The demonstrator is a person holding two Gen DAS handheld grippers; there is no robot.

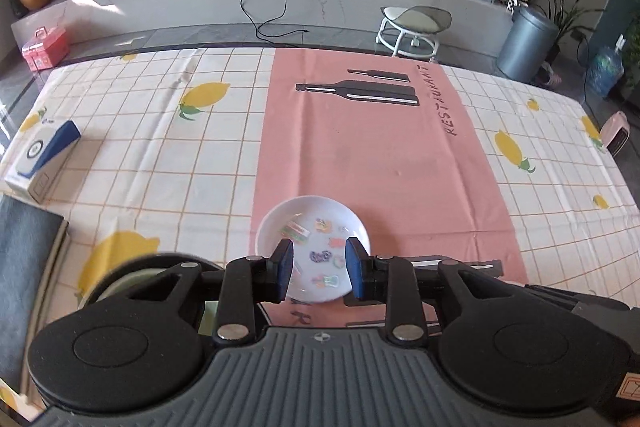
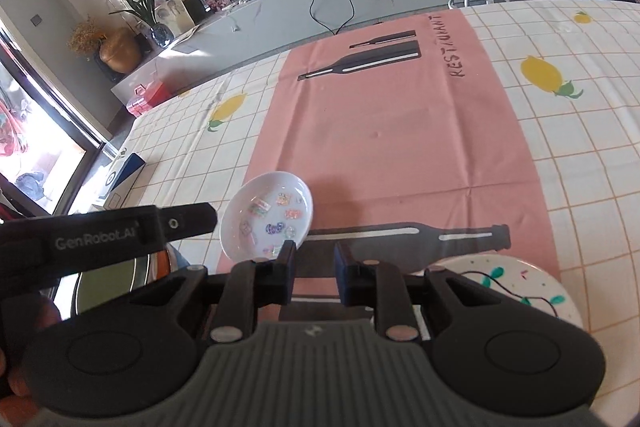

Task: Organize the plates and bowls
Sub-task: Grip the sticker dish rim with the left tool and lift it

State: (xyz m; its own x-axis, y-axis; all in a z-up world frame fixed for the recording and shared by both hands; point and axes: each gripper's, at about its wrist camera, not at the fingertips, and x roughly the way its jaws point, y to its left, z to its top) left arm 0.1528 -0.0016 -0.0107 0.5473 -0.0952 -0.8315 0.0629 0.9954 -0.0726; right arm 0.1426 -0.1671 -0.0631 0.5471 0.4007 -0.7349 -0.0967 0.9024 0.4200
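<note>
Both jaws spread and empty, the left hand-held gripper (image 1: pixel 319 263) and right hand-held gripper (image 2: pixel 314 269) hover above the small white dish (image 1: pixel 316 233) near the table (image 1: pixel 360 155)'s near edge.

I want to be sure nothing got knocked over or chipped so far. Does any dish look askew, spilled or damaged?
Nothing stands out. The small white dish with coloured motifs sits flat and whole on the pink runner. The dotted plate, as far as visible, also lies flat. No spill shows on the tablecloth.
</note>
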